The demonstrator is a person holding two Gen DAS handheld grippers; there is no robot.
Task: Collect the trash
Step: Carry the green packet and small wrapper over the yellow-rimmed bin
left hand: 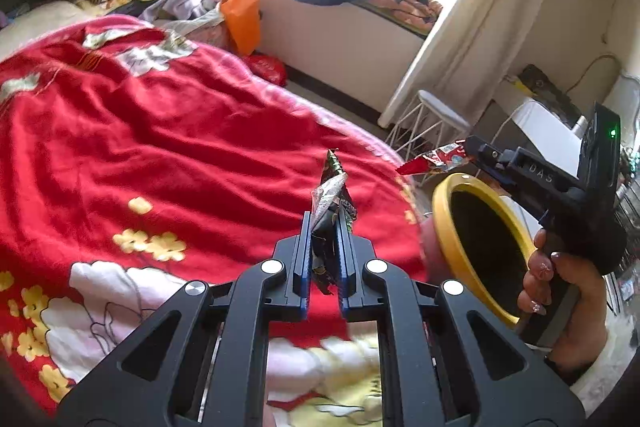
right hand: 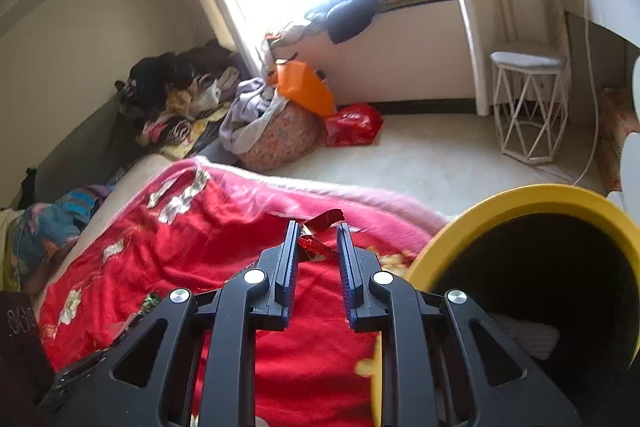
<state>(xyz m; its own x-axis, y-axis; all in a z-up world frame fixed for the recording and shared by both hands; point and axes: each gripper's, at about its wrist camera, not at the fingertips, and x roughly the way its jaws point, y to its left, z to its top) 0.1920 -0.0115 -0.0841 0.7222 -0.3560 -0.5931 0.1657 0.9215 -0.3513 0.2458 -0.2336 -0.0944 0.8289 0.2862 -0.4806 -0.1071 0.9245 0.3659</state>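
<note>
My left gripper is shut on a crumpled dark and silver snack wrapper, which sticks up above the red blanket. To the right, a hand holds my right gripper, which is shut on a red foil wrapper above a yellow-rimmed bin. In the right wrist view the red wrapper sits between the pads of the right gripper, a narrow gap showing between the jaws. The yellow bin lies close at the lower right, its dark mouth facing the camera.
A red floral blanket covers the bed. On the floor stand a white wire stool, a basket of clothes with an orange bag, and a red plastic bag. Clothes are piled at the wall and on the window ledge.
</note>
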